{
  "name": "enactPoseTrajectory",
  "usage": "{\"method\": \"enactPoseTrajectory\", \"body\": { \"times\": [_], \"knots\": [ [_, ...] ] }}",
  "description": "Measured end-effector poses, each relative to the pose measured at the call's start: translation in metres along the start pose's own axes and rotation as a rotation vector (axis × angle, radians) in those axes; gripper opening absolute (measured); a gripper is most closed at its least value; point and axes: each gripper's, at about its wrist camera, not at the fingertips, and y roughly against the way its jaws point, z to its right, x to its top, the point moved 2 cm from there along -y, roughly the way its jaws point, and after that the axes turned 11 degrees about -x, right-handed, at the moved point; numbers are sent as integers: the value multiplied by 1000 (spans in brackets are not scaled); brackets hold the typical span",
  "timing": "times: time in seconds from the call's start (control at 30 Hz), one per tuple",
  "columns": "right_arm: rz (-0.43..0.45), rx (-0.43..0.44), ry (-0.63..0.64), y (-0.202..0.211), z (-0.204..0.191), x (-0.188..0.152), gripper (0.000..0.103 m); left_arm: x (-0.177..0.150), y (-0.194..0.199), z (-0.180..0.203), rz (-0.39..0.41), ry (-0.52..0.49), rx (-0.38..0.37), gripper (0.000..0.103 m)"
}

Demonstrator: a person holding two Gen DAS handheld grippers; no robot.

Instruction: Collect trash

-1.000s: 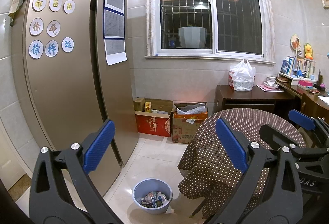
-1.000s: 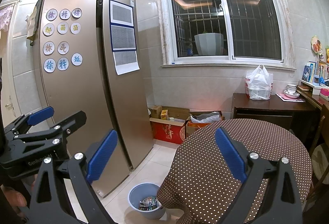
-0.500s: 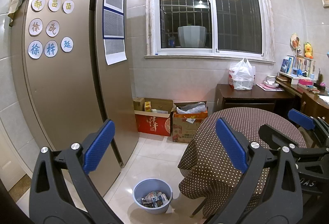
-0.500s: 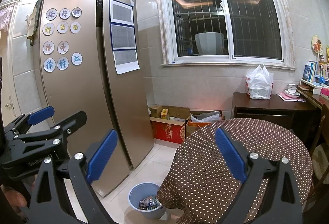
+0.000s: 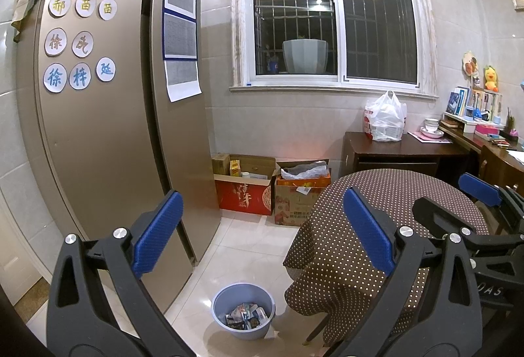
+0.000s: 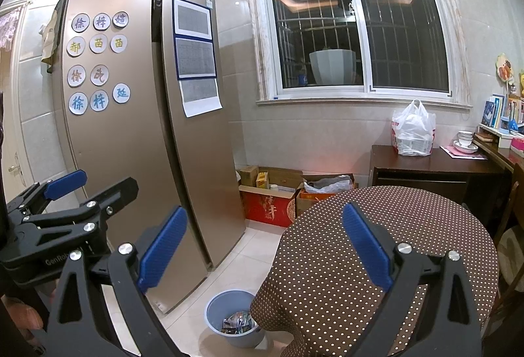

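A blue-grey trash bin (image 5: 243, 311) stands on the tiled floor between the fridge and the round table, with several crumpled wrappers (image 5: 245, 317) inside. The same bin (image 6: 233, 317) shows in the right wrist view, partly hidden by the tablecloth. My left gripper (image 5: 262, 236) is held high above the bin, open, with nothing between its blue pads. My right gripper (image 6: 263, 249) is also open and empty, over the table's left edge. Each gripper shows at the side of the other's view: the right one (image 5: 481, 203) and the left one (image 6: 75, 190).
A tall gold fridge (image 5: 108, 115) fills the left. A round table with a brown dotted cloth (image 6: 386, 236) sits at right. Cardboard boxes (image 5: 258, 190) line the wall under the window. A dark wooden desk (image 5: 402, 151) carries a white plastic bag (image 5: 384, 119).
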Motion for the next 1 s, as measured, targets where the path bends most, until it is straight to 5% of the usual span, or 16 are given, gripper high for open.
{"method": "enactPoseTrajectory", "body": {
  "times": [1.0],
  "knots": [
    [-15, 5, -8, -2, 0, -5, 94, -7, -1, -9, -14, -6, -7, 96]
  ]
}}
